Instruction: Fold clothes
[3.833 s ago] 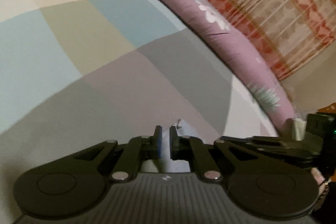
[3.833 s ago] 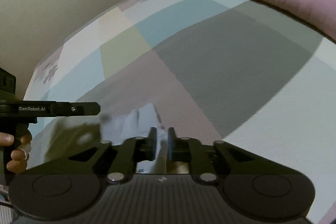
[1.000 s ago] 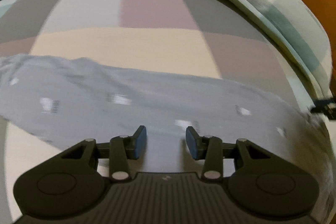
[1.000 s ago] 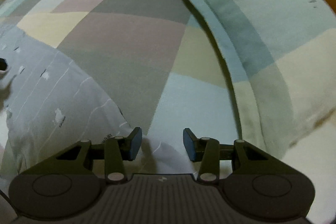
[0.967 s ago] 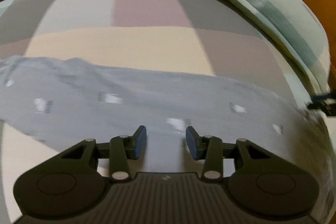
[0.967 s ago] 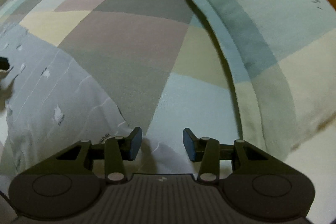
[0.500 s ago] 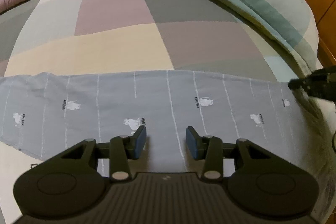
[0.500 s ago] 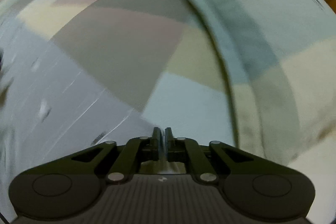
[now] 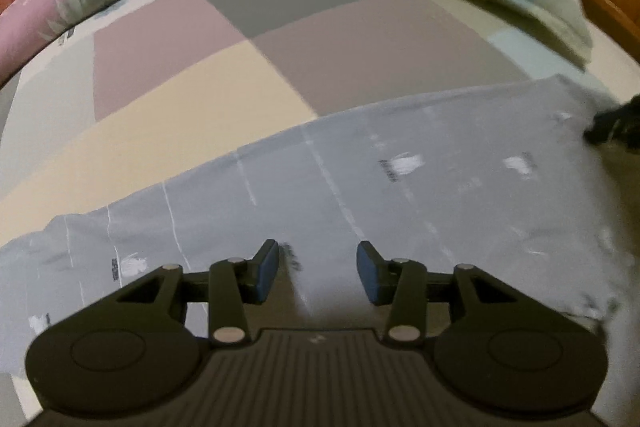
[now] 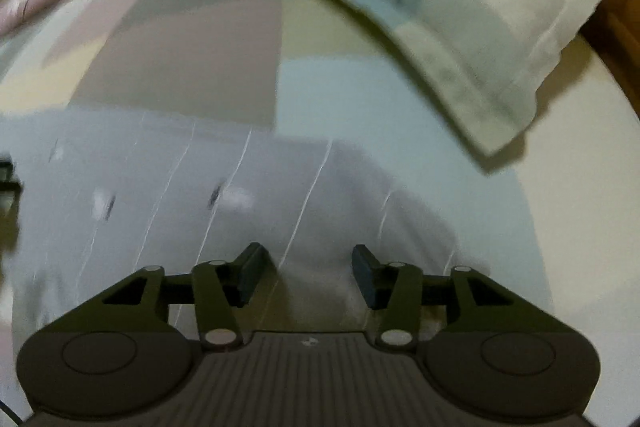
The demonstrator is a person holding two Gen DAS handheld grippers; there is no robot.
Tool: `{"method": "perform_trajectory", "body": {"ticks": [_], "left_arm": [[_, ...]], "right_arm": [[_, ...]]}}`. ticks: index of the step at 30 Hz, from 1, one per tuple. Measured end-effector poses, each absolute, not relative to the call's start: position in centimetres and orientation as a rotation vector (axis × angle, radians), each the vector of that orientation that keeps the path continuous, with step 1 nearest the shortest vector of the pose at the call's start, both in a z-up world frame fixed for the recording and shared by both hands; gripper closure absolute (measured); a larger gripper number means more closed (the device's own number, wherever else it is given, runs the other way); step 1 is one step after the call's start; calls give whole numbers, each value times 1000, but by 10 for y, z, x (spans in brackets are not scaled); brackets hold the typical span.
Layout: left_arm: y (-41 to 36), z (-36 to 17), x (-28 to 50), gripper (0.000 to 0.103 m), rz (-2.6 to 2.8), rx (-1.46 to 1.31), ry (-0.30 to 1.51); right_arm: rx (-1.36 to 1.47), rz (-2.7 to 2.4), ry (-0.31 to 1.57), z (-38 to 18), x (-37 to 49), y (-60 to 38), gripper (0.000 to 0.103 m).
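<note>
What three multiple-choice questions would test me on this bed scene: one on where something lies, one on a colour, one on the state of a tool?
1. Where does the grey garment lie?
A. Spread on the patchwork sheet
B. On top of the pillow
C. On the floor

2. What colour are the garment's thin stripes?
A. Red
B. White
C. Black

3. How does the right tool stand?
A. Clamped on the pillow
B. Jaws apart and opening, gripping nothing
C. Out of sight

Answers:
1 A: the cloth lies flat across the coloured squares.
2 B: pale lines run across the grey fabric.
3 B: the pads stand clear, with the garment only beneath them.
</note>
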State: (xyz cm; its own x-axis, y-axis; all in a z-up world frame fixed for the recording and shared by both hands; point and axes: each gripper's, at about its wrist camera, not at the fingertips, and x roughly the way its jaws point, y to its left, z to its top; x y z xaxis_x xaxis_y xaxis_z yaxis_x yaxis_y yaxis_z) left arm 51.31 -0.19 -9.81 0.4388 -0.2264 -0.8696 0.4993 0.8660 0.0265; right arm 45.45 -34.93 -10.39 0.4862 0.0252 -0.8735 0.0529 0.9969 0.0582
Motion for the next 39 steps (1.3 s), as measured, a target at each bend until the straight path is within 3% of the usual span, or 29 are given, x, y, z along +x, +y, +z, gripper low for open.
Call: {"method": "perform_trajectory", "body": {"ticks": [2,4,11,18,22,35,37,38,39], "left_arm": [[4,-100,527,54,-445,250,1015],[3,-92,529,60,-435,250,1013],[-14,-79,481,54,-589,277,998],[-2,-97,454,49,-570,369,1040],[12,-83,455,52,-505,355,1063],[-31,-82,448,50,-606,269,1025],[-27,-83,446,50,-585,261,1041],[-25,-82,444,50,-576,261,1047],[-22,-81,444,50,-567,260,1052]], "right_arm": [[102,-49,1049,-104,466,-356,49],[118,-68,1063,-100,474,-356,49],[10,212,1067,-74,426,-265,46],[-253,317,1020,-97,411,-159,46],[-441,392,963,-92,394,-126,47],[-42,370,1134,-68,340,-194,43],[-11,376,1165,-83,348,-184,37],[9,385,1164,-87,351,-180,23],[33,404,1138,-85,353,-177,20]]}}
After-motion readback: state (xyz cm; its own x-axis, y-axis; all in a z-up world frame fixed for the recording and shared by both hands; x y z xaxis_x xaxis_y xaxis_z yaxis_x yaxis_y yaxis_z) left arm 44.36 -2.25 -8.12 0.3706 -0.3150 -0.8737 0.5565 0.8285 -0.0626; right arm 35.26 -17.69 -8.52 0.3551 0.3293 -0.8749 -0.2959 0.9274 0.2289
